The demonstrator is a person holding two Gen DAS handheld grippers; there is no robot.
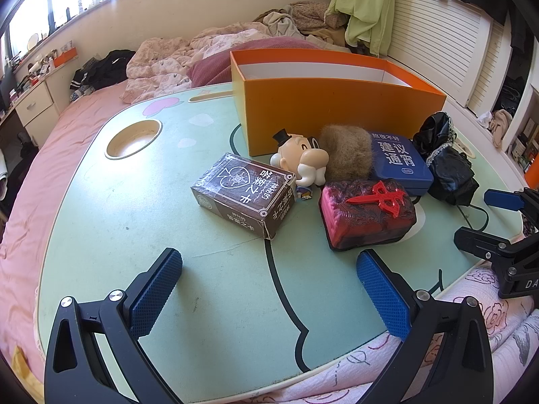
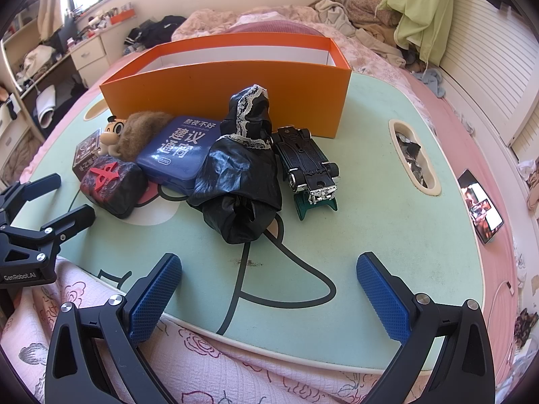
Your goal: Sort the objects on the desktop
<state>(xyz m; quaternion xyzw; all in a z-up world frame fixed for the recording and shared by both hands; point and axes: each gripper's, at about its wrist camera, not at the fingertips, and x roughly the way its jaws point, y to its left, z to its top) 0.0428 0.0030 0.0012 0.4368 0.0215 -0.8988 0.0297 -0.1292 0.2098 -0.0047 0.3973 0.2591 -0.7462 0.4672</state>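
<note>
An orange box stands open at the back of the green lap table. In front lie a brown card box, a cartoon figure, a brown fur ball, a blue tin, a red-and-black block, a black lace-trimmed bag and an upturned toy car. My left gripper is open and empty, near the card box and block. My right gripper is open and empty, before the bag.
The table rests on a pink bed with a rose-print quilt at its near edge. It has a round cup recess and a side slot holding scraps. A lit phone lies on the bed at right. Bedding and clothes are piled behind.
</note>
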